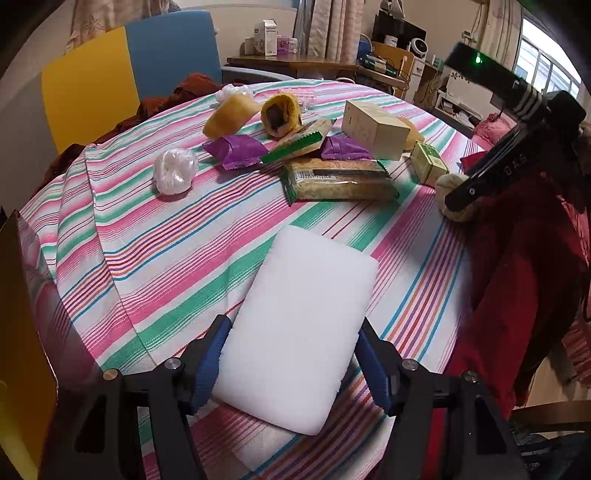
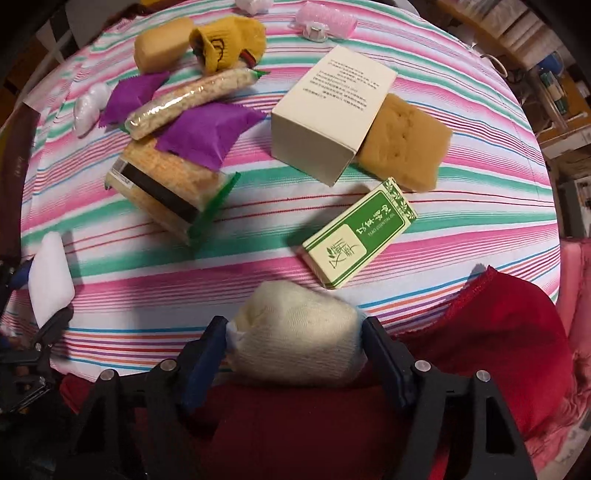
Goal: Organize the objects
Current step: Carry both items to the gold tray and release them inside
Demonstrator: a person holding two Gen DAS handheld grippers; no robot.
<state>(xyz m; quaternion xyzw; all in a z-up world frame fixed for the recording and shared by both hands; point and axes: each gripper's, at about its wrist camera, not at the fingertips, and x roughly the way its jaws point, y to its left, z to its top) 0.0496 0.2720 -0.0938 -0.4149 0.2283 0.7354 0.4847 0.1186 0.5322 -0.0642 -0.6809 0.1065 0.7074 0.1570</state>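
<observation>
White foam pad (image 1: 295, 328): nearest the left wrist camera, clamped between the blue pads of the left tool (image 1: 291, 363), tilted up over the striped cloth (image 1: 147, 258) at 6 o'clock.
Cream sock bundle (image 2: 295, 343): clamped in the right tool (image 2: 295, 354) at the 6 o'clock edge of the surface, beside a red garment (image 2: 498, 332).
Green-label box (image 2: 360, 232): lies flat just beyond the bundle, toward 1 o'clock, apart from it.
Cream carton (image 2: 332, 110): at 12 o'clock, resting partly on a tan sponge (image 2: 406, 144).
Snack pile: large cracker pack (image 2: 166, 188) at 10 o'clock with a purple packet (image 2: 207, 133) lying on it; a slim cracker sleeve (image 2: 192, 99) and second purple packet (image 2: 133, 92) behind.
Far edge: yellow sock (image 2: 229, 40), yellow sponge (image 2: 162, 44), pink object (image 2: 325, 18).
White plastic ball (image 1: 175, 170): alone at 10 o'clock in the left wrist view.
</observation>
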